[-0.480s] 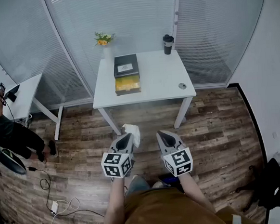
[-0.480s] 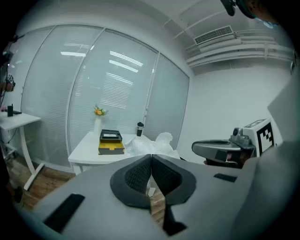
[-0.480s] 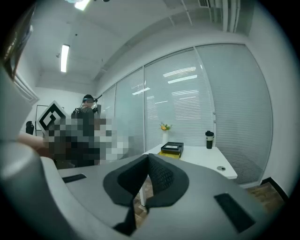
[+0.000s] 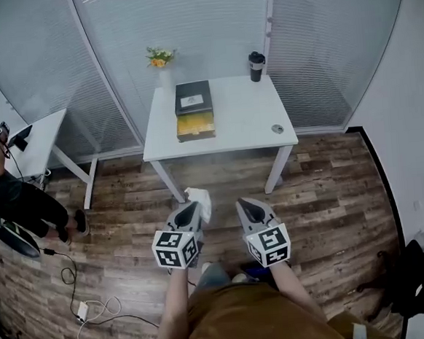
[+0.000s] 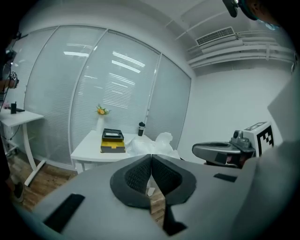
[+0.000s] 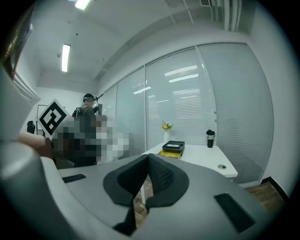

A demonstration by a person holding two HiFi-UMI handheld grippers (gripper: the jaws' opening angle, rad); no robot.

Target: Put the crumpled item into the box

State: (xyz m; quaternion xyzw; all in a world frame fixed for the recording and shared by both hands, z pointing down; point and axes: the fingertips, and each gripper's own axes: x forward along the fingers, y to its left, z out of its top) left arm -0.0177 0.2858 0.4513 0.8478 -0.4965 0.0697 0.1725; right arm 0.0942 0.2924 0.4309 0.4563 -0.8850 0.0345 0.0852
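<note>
My left gripper (image 4: 193, 205) is shut on a crumpled white item (image 4: 199, 197), which bulges past its fingertips; the left gripper view shows that crumpled item (image 5: 154, 144) just beyond the closed jaws (image 5: 151, 157). A black and yellow box (image 4: 193, 111) lies on the white table (image 4: 245, 122) ahead, well beyond both grippers. The box (image 5: 112, 140) also appears far off in the left gripper view, and the box (image 6: 172, 147) in the right gripper view. My right gripper (image 4: 244, 203) is shut with nothing in it, beside the left one over the wooden floor.
On the table stand a black cup (image 4: 256, 66), a vase of flowers (image 4: 159, 59) and a small round disc (image 4: 277, 129). A person (image 4: 14, 203) sits at the left by a second white desk (image 4: 38, 146). Cables (image 4: 91, 310) lie on the floor at the lower left.
Almost nothing: the head view has shifted very slightly, and both grippers keep their places and their states.
</note>
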